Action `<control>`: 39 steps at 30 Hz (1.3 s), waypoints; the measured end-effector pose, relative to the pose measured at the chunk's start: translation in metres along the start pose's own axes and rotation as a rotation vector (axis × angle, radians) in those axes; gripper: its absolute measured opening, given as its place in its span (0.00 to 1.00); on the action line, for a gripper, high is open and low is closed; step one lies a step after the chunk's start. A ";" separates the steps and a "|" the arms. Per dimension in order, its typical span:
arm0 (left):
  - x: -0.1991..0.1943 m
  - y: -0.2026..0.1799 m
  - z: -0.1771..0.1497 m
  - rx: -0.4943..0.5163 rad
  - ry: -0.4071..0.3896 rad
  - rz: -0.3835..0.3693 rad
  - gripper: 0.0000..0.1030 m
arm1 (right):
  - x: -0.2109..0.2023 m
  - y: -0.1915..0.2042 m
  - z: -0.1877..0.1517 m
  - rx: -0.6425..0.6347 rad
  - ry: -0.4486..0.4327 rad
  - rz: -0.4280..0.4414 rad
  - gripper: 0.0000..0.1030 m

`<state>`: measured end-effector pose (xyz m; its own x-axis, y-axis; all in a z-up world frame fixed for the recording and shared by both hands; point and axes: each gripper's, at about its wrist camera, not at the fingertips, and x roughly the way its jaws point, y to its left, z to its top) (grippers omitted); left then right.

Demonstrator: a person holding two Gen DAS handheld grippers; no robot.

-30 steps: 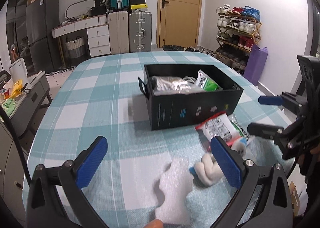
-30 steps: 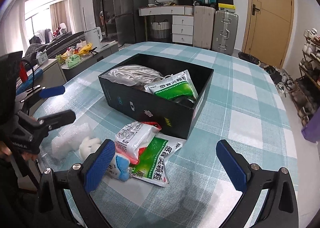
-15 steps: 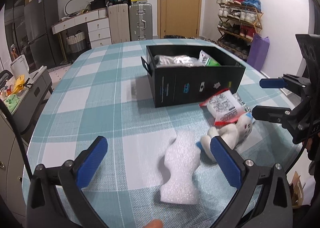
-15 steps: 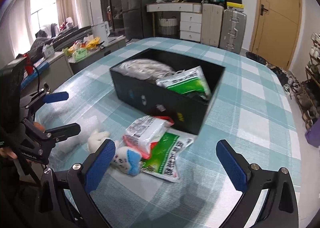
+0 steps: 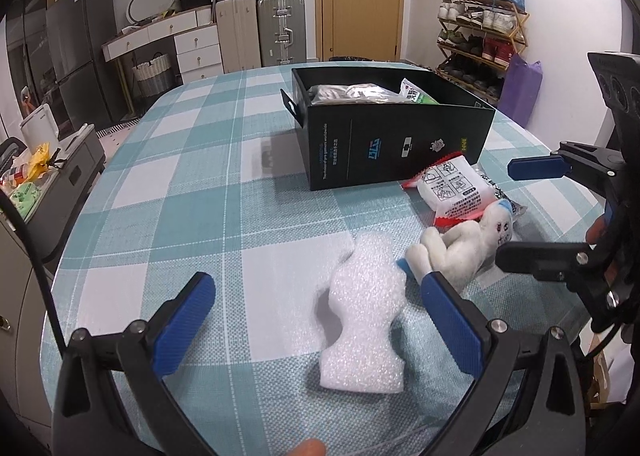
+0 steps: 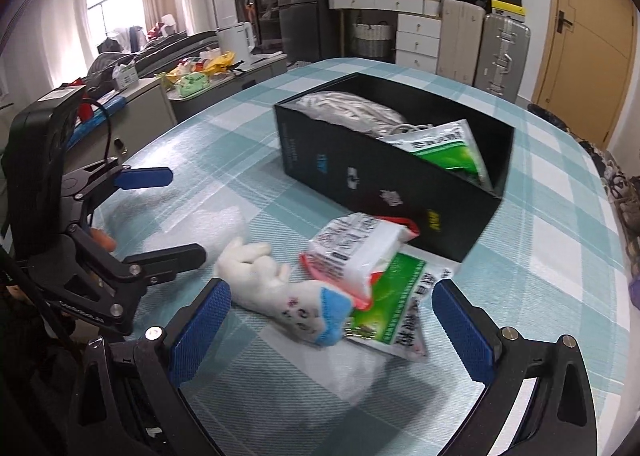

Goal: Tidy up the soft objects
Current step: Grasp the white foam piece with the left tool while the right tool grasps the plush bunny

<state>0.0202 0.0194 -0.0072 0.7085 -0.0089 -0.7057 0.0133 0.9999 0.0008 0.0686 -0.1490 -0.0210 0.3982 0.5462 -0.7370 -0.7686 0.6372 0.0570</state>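
A white foam piece (image 5: 366,314) lies on the checked tablecloth between my left gripper's (image 5: 320,320) open fingers, untouched. To its right lies a white plush toy (image 5: 464,244) with a blue tip, also in the right wrist view (image 6: 280,296). A red-edged white pack (image 6: 352,252) lies on a green-and-white pack (image 6: 396,316). A black box (image 5: 392,136) holds white cord and a green pack (image 6: 444,144). My right gripper (image 6: 332,328) is open, hovering over the plush and packs, and appears at the left view's right edge (image 5: 520,212).
The round table's near edge (image 5: 80,336) is close below my left gripper. Suitcases (image 5: 280,28), drawers and a shoe rack (image 5: 480,36) stand at the room's far side. A side counter (image 6: 192,84) with clutter is to the left.
Both grippers have pulled back and risen slightly, so the foam, plush and packs now sit farther ahead in view. Both stay open. No object has moved.
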 end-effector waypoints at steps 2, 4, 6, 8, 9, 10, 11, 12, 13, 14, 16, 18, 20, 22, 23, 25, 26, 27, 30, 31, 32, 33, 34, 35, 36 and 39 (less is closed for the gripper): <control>0.000 0.001 -0.002 -0.004 0.004 0.000 1.00 | 0.002 0.006 0.000 -0.007 0.009 0.024 0.99; 0.000 0.003 -0.004 -0.005 0.013 0.001 1.00 | 0.004 0.011 0.000 -0.017 0.015 0.042 0.99; -0.001 0.004 -0.007 -0.005 0.014 0.003 1.00 | 0.006 0.015 0.001 -0.025 0.019 0.051 0.98; -0.002 0.005 -0.008 -0.004 0.021 0.006 1.00 | 0.008 0.018 0.001 -0.032 0.026 0.064 0.94; -0.002 0.005 -0.009 -0.005 0.021 0.004 1.00 | 0.010 0.020 0.002 -0.037 0.033 0.074 0.90; -0.002 0.005 -0.009 -0.005 0.022 -0.001 1.00 | 0.010 0.020 0.002 -0.040 0.039 0.080 0.88; -0.002 0.006 -0.009 -0.003 0.026 -0.014 1.00 | 0.011 0.022 0.002 -0.045 0.043 0.090 0.86; -0.002 0.006 -0.009 -0.001 0.028 -0.019 1.00 | 0.012 0.022 0.002 -0.047 0.047 0.096 0.86; -0.002 0.006 -0.009 0.000 0.030 -0.026 1.00 | 0.012 0.022 0.002 -0.048 0.048 0.097 0.86; -0.002 0.005 -0.010 0.007 0.034 -0.032 1.00 | 0.013 0.023 0.002 -0.048 0.048 0.100 0.86; -0.002 0.004 -0.010 0.015 0.035 -0.033 0.99 | 0.012 0.023 0.002 -0.055 0.051 0.107 0.85; -0.002 0.003 -0.010 0.017 0.035 -0.040 0.94 | 0.012 0.023 0.001 -0.062 0.054 0.115 0.84; 0.000 0.001 -0.011 0.023 0.044 -0.051 0.89 | 0.013 0.023 0.000 -0.065 0.053 0.123 0.84; 0.004 -0.001 -0.011 0.032 0.057 -0.035 0.89 | 0.013 0.025 -0.001 -0.072 0.054 0.134 0.84; 0.005 -0.002 -0.012 0.033 0.060 -0.032 0.87 | 0.013 0.026 -0.003 -0.079 0.055 0.145 0.82; 0.008 -0.001 -0.012 0.025 0.068 -0.038 0.86 | 0.013 0.027 -0.004 -0.092 0.056 0.158 0.80; 0.008 0.000 -0.012 0.020 0.071 -0.044 0.86 | 0.013 0.028 -0.005 -0.100 0.055 0.170 0.78; 0.008 0.000 -0.012 0.019 0.069 -0.046 0.85 | 0.013 0.029 -0.005 -0.103 0.055 0.181 0.75; 0.009 -0.002 -0.012 0.021 0.067 -0.062 0.85 | 0.015 0.030 -0.007 -0.106 0.052 0.224 0.66; 0.009 -0.003 -0.012 0.025 0.066 -0.069 0.85 | 0.016 0.031 -0.008 -0.106 0.052 0.231 0.65; 0.009 -0.004 -0.013 0.033 0.064 -0.074 0.82 | 0.019 0.032 -0.008 -0.103 0.053 0.237 0.65; 0.008 -0.006 -0.013 0.042 0.058 -0.072 0.76 | 0.020 0.032 -0.008 -0.100 0.049 0.243 0.63; 0.008 -0.007 -0.012 0.046 0.057 -0.069 0.73 | 0.022 0.032 -0.008 -0.096 0.047 0.250 0.62; 0.007 -0.007 -0.012 0.051 0.056 -0.067 0.70 | 0.023 0.032 -0.008 -0.091 0.046 0.259 0.60; 0.006 -0.006 -0.012 0.050 0.056 -0.074 0.66 | 0.024 0.032 -0.007 -0.089 0.046 0.262 0.57; 0.003 -0.004 -0.011 0.039 0.055 -0.103 0.54 | 0.028 0.031 -0.008 -0.083 0.050 0.262 0.52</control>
<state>0.0147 0.0154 -0.0173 0.6618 -0.1100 -0.7415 0.1122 0.9926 -0.0470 0.0517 -0.1185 -0.0452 0.1566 0.6581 -0.7365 -0.8814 0.4296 0.1965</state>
